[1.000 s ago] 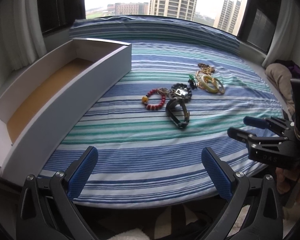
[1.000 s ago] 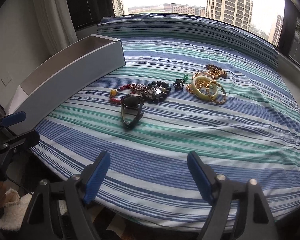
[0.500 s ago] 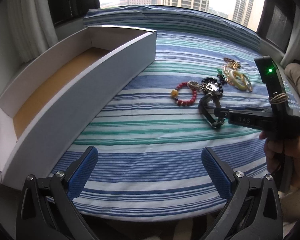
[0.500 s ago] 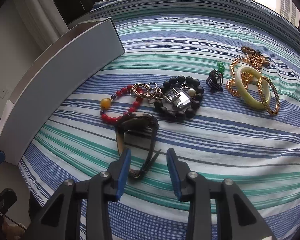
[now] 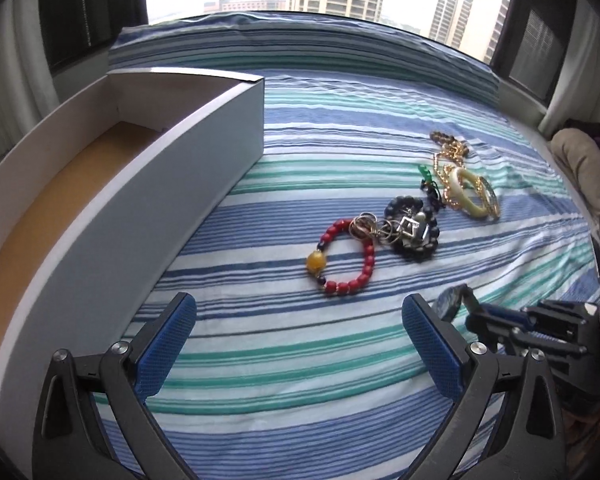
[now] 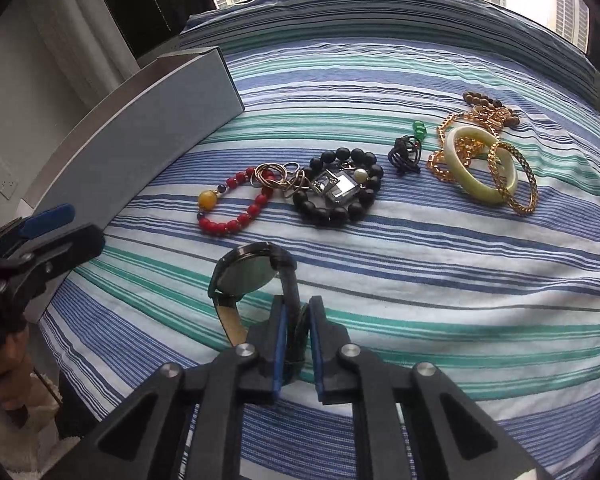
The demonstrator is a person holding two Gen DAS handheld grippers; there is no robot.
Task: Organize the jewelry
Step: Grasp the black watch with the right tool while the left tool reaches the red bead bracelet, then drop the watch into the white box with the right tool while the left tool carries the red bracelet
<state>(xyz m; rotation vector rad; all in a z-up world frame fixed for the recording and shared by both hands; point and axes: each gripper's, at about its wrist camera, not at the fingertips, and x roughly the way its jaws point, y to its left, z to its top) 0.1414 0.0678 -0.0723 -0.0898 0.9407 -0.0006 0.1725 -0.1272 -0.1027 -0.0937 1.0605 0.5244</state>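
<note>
Blue-padded fingers of the right claw [image 6: 298, 344] have just been closing and now pinch the strap of a dark wristwatch [image 6: 246, 276], its round face tilted up off the striped bedsheet [image 6: 420, 264]. Farther along the bed lie a red bead bracelet [image 6: 230, 204] (one amber bead on it), thin metal rings [image 6: 278, 178], a black bead bracelet [image 6: 342, 188], a black cord with green beads [image 6: 406, 156], and to the right a pale jade bangle [image 6: 480, 164] among gold chains [image 6: 444, 160]. At the left, the left claw [image 5: 298, 350] hangs wide open and holds nothing, beside a long white box [image 5: 112, 184].
</note>
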